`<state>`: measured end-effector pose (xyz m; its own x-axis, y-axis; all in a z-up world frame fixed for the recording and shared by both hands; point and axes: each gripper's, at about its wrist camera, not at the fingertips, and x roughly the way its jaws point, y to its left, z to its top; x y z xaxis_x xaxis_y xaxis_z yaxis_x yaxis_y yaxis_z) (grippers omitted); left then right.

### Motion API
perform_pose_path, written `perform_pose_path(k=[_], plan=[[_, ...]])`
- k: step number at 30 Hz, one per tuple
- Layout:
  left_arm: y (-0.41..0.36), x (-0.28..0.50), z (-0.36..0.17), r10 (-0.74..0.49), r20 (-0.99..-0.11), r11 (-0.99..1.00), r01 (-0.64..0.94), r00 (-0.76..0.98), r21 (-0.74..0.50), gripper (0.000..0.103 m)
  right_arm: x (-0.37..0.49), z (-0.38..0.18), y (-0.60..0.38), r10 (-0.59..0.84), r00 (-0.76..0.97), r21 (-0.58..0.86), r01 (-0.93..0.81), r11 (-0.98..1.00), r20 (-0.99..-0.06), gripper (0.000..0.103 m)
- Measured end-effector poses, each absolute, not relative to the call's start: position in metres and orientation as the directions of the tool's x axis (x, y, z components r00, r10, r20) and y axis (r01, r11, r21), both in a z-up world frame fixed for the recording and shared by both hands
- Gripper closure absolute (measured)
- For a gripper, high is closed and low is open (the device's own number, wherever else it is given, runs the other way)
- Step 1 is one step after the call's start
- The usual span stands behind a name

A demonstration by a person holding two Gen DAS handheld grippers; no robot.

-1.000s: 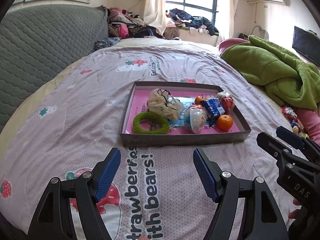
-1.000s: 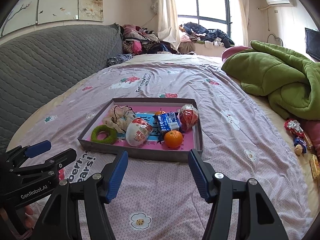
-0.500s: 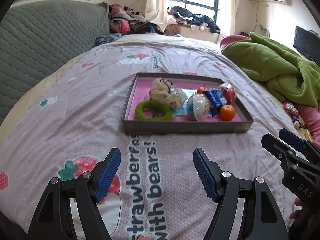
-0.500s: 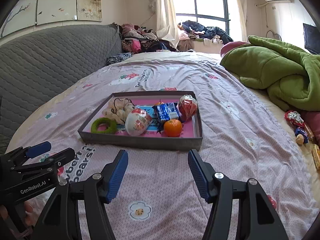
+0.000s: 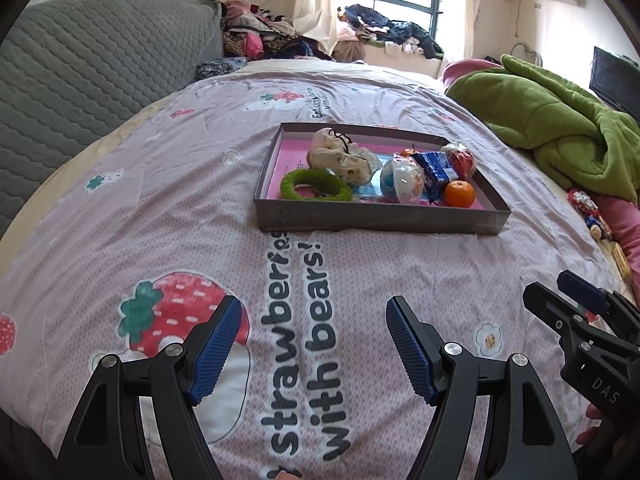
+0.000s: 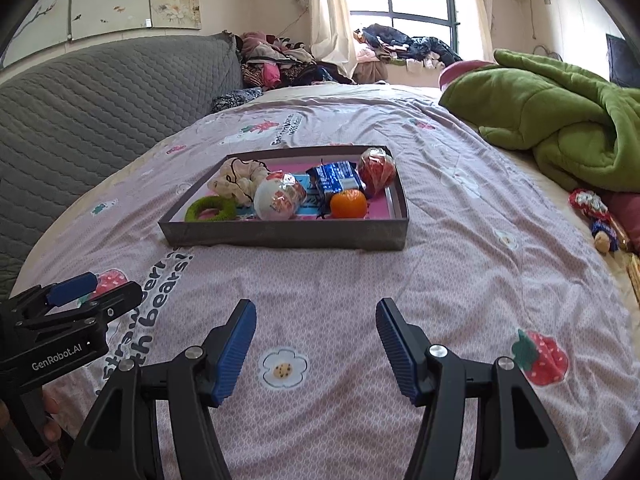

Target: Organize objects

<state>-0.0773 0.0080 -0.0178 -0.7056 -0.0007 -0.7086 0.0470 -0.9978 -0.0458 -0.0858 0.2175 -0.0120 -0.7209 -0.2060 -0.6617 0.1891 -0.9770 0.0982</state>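
Observation:
A grey tray (image 5: pixel 380 220) (image 6: pixel 280 236) with a pink floor sits on the bed. It holds a green ring (image 5: pixel 316 186) (image 6: pixel 210 208), a cream cloth bundle (image 5: pixel 340 156) (image 6: pixel 238 180), a white round packet (image 5: pixel 402 178) (image 6: pixel 278 200), a blue snack pack (image 5: pixel 434 166) (image 6: pixel 334 176), an orange (image 5: pixel 459 194) (image 6: pixel 348 204) and a red wrapped ball (image 5: pixel 460 158) (image 6: pixel 376 170). My left gripper (image 5: pixel 314 344) is open and empty, well short of the tray. My right gripper (image 6: pixel 316 340) is open and empty, also short of it.
A green blanket (image 5: pixel 552 120) (image 6: pixel 560 120) lies heaped at the right. Small toys and wrappers (image 6: pixel 596 216) lie at the bed's right edge. A grey quilted headboard (image 5: pixel 80 68) stands at the left. Clothes (image 5: pixel 384 32) are piled by the window.
Both grippers have drawn back from the tray toward the near edge of the bed; the tray looks farther away. Both stay open and empty.

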Motion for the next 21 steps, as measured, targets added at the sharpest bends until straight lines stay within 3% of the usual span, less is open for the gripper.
perform_pose_path(k=[21], plan=[[0.028,-0.054,-0.032,0.008,-0.703,-1.000,0.010,-0.711,-0.022,0.027,-0.063,-0.032,0.221,-0.188,-0.709,0.095,0.169,-0.981,-0.680,0.041]])
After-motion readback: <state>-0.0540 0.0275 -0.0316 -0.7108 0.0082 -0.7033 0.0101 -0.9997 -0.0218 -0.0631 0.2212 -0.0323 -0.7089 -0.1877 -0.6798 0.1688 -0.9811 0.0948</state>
